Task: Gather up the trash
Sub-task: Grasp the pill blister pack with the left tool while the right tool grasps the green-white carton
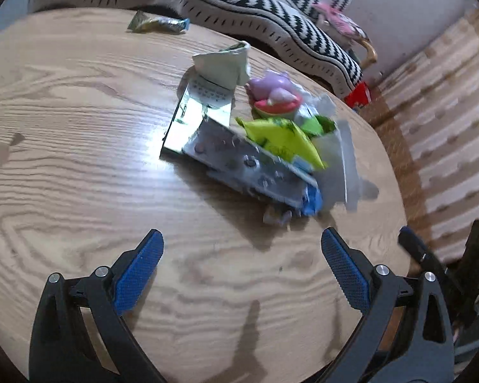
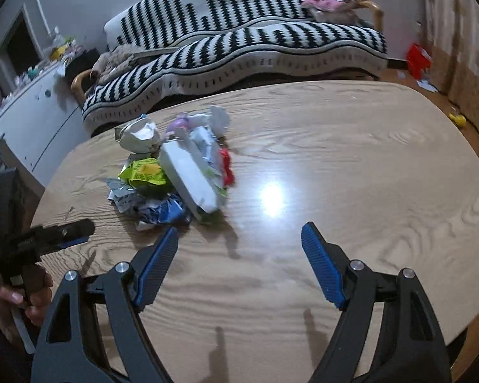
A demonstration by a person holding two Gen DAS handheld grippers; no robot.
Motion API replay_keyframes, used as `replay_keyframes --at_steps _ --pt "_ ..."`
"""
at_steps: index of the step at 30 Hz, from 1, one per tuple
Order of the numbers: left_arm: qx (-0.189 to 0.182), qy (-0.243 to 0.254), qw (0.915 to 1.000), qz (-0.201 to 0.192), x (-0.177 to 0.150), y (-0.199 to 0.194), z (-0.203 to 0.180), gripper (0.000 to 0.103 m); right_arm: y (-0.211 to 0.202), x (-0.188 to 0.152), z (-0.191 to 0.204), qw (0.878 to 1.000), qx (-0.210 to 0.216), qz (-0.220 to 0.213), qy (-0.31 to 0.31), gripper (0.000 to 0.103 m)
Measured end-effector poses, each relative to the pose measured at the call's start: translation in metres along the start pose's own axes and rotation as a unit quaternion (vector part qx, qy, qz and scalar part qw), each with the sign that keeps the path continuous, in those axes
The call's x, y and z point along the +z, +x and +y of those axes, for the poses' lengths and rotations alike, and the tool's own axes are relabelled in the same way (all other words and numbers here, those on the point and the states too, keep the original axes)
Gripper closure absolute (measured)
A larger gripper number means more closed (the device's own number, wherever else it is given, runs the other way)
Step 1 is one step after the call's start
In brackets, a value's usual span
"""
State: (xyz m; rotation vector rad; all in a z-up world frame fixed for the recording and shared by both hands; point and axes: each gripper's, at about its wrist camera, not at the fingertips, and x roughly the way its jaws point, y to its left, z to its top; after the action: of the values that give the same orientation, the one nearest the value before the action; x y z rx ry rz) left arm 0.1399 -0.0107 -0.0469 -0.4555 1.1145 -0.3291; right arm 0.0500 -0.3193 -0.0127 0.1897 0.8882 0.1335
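I see the trash pile (image 1: 255,146) heaped on the table (image 1: 79,127), one wrapper (image 1: 158,25) apart, both grippers' jaws wide, empty.

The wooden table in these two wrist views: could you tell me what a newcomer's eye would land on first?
First, the trash pile heaped on the wooden table, with a bright yellow-green wrapper in it and a purple toy at its far side. Then the black-and-white striped sofa behind the table. Both the left gripper and right gripper hover open and hold nothing.
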Motion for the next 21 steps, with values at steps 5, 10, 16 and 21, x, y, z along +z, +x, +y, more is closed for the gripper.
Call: replay_keyframes --at_steps 5,10,16,21 --pt "0.006 -0.047 0.9989 0.002 0.023 0.02 0.006 0.007 0.022 0.016 0.014 1.0 0.012 0.011 -0.005 0.026" --pt "-0.022 -0.119 0.9927 -0.001 0.039 0.03 0.02 0.007 0.04 0.03 0.016 1.0 0.018 0.011 -0.012 0.026" --pt "-0.032 -0.136 0.9902 0.009 0.045 0.045 0.014 0.007 0.065 0.036 0.029 0.998 0.023 0.019 -0.054 0.026" --pt "-0.023 -0.129 0.9914 -0.001 0.044 0.047 0.008 0.007 0.083 0.037 0.033 0.997 0.019 0.033 -0.068 0.036"
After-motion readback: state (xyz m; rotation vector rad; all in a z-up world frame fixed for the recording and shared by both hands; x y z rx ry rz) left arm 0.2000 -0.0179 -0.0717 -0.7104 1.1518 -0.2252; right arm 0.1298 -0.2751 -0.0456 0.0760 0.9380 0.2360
